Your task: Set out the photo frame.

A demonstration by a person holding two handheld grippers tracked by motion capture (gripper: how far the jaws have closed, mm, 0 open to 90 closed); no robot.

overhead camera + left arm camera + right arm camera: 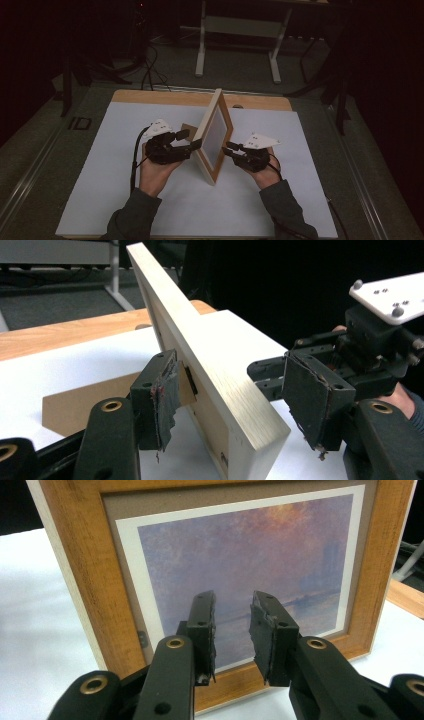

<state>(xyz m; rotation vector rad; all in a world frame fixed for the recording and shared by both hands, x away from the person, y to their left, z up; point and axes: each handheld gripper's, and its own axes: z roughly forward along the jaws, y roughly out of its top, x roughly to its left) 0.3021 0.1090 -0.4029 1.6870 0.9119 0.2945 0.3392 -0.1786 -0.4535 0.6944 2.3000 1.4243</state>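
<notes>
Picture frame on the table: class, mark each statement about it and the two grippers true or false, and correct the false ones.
1. The picture frame stands upright on the white sheet. True.
2. The left gripper has its jaws on either side of the frame's edge. True.
3. The right gripper is clamped on the frame. False: its jaws are apart, with nothing between them, in front of the picture.
4. The frame holds a black-and-white photograph. False: it shows a hazy purple and orange scene.
</notes>
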